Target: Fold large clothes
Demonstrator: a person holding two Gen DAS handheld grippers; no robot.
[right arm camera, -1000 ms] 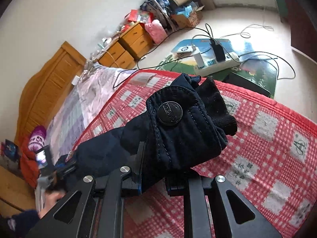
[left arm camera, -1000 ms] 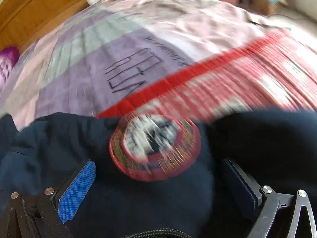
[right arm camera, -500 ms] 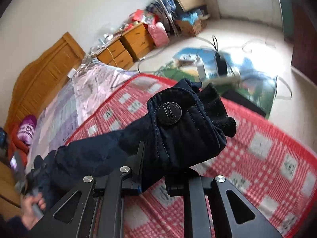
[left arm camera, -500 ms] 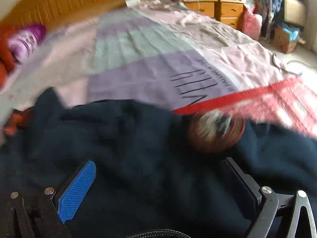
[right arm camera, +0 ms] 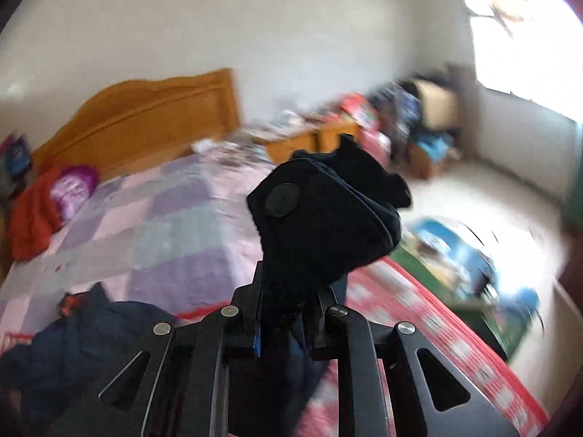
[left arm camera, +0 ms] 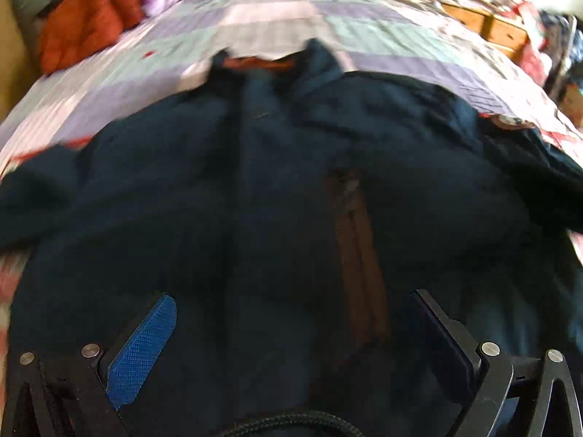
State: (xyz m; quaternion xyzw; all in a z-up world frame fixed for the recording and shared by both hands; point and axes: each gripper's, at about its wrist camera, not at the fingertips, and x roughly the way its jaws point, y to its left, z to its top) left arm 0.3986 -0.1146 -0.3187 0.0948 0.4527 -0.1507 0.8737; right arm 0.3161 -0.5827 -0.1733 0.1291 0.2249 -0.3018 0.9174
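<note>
Right gripper [right arm camera: 288,313] is tilted slightly downward above the bed [right arm camera: 153,225], jaws nearly closed, pinching the navy jacket's cuff [right arm camera: 324,218]. Left gripper [left arm camera: 291,331] angles steeply down, jaws wide apart, over the jacket [left arm camera: 255,200] spread across that bed.

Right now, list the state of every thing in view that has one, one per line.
right gripper: shut on the sleeve cuff, lifted off the bed
left gripper: jaws apart over the jacket
jacket: spread on the bed, front up, collar toward the headboard
cuff button: fastened
</note>
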